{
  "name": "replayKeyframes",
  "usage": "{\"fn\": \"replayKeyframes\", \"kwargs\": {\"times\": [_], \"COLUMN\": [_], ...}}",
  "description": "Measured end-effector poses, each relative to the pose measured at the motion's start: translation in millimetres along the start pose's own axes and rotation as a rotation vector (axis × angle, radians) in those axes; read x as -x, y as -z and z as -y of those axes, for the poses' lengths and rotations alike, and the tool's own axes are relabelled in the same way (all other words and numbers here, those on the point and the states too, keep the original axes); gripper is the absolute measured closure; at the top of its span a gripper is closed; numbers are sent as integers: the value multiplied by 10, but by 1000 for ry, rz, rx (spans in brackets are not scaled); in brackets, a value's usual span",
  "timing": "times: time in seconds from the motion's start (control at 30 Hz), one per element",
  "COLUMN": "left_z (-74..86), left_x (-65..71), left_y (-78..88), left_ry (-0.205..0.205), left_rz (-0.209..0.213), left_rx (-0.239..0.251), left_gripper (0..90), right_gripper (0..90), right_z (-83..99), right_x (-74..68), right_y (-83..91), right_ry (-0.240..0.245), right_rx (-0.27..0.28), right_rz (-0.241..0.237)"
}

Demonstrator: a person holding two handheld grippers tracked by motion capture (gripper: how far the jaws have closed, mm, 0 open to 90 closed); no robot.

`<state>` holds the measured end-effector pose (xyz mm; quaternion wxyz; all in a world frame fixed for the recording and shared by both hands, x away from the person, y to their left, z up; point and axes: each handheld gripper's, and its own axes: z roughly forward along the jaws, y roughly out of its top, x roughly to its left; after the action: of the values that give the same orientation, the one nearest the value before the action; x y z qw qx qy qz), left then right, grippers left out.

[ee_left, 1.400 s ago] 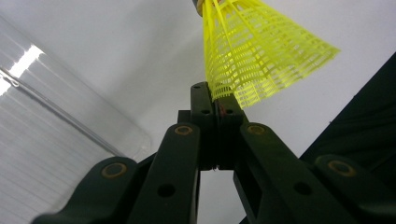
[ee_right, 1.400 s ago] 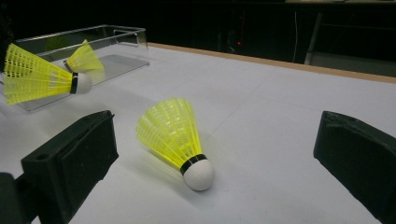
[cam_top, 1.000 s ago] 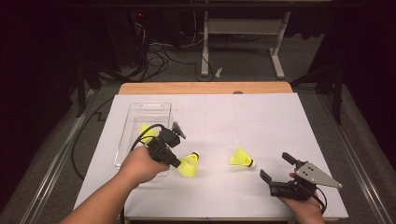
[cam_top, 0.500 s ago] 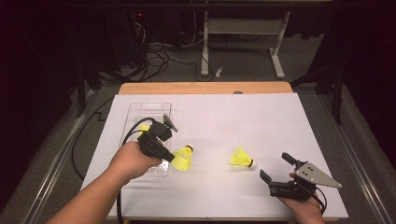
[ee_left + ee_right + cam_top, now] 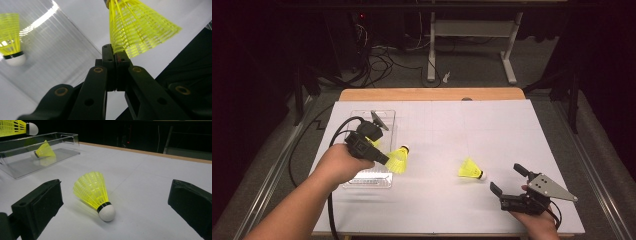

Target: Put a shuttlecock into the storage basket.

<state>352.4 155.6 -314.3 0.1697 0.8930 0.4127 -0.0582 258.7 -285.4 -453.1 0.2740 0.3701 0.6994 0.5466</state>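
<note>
1. High view: your left gripper (image 5: 384,159) is clamped on the skirt rim of a yellow shuttlecock (image 5: 398,160), held just beside the right edge of the clear plastic tray (image 5: 383,116). The tray lies to its left, so the carry goes that way. The cork points up and away from your hand.
2. Left gripper view: jaws pinched tight on the mesh skirt (image 5: 140,27), a ribbed, flexible plastic. A second shuttlecock (image 5: 11,37) already lies in the tray.
3. Right gripper view: your right gripper (image 5: 120,202) stands wide open and empty. A third shuttlecock (image 5: 94,192) lies on its side on the white table (image 5: 155,175) between the jaws, white cork toward you.
</note>
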Motion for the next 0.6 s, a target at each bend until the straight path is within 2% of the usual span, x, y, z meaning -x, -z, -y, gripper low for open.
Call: {"fn": "replayKeyframes", "kwargs": {"times": [0.6], "left_z": [213], "left_x": [-349], "left_y": [133], "left_ry": [93], "left_rz": [-27], "left_rx": [23], "left_gripper": [898], "right_gripper": [2], "right_z": [-1], "right_x": [-2], "right_y": [1], "right_ry": [1], "right_rx": [2], "right_rz": [0]}}
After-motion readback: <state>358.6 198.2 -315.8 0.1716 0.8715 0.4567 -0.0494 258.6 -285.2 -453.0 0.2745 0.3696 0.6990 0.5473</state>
